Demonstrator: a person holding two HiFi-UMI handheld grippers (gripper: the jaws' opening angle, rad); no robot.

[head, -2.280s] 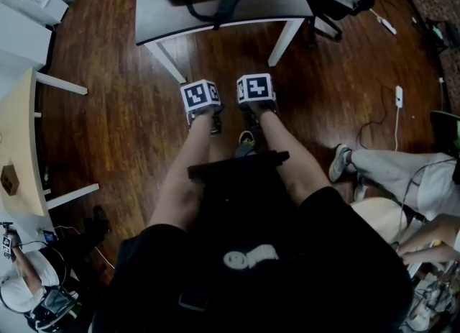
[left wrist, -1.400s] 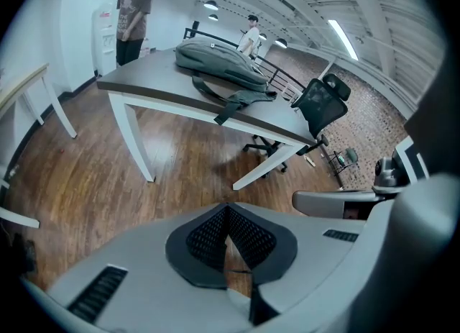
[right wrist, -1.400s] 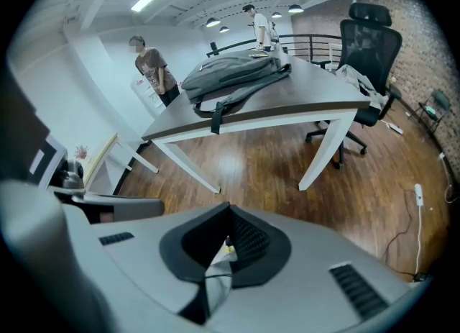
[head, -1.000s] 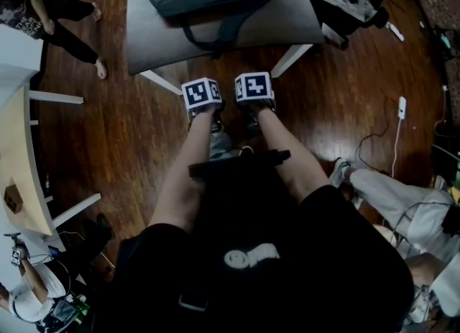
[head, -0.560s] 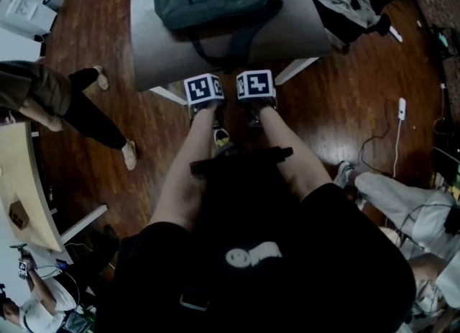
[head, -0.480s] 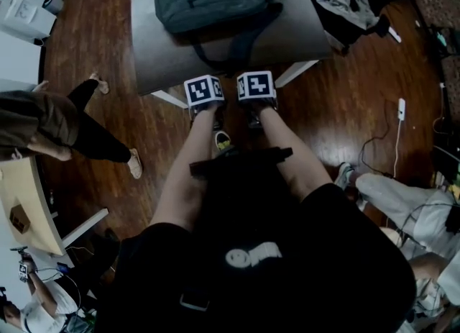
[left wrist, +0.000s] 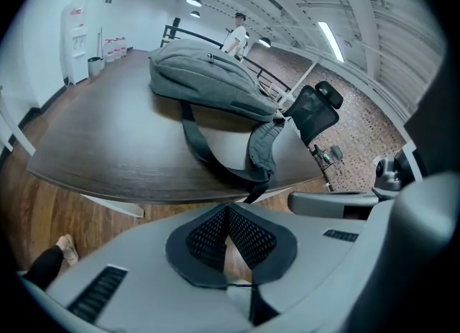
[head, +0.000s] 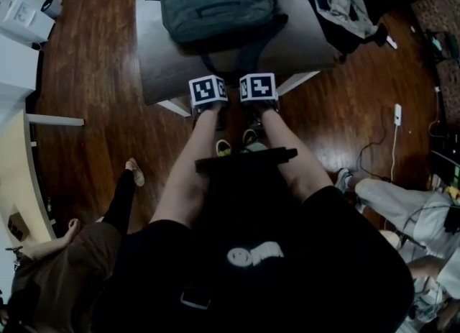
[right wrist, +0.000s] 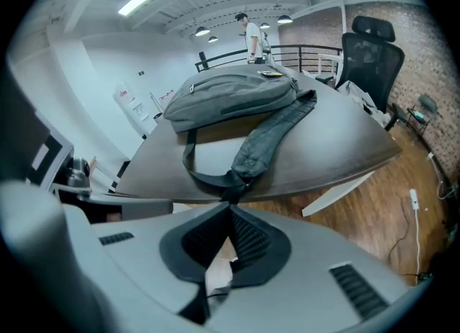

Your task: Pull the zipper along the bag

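A grey-green bag point(head: 215, 4) lies flat on the dark table point(head: 162, 65), and its shoulder strap point(head: 241, 55) trails to the near edge. Both grippers hang side by side just short of that edge, apart from the bag. In the left gripper view the bag point(left wrist: 205, 80) and strap point(left wrist: 262, 148) lie ahead, and my left gripper point(left wrist: 228, 208) is shut with nothing in it. My right gripper point(right wrist: 230, 208) is likewise shut and empty, facing the bag point(right wrist: 230, 94) and the strap point(right wrist: 269, 134). The marker cubes point(head: 208, 90) hide the jaws in the head view.
A person point(head: 65, 267) walks past at the lower left. Another person's leg point(head: 392, 195) rests at the right. An office chair with a jacket point(head: 345, 1) stands by the table's far right corner. A cable and adapter point(head: 397, 114) lie on the wooden floor, and a white desk point(head: 14, 166) sits left.
Both grippers have moved forward up to the table's near edge, still shut. The bag shows closer and fuller. A passer-by has crossed from the upper left to the lower left.
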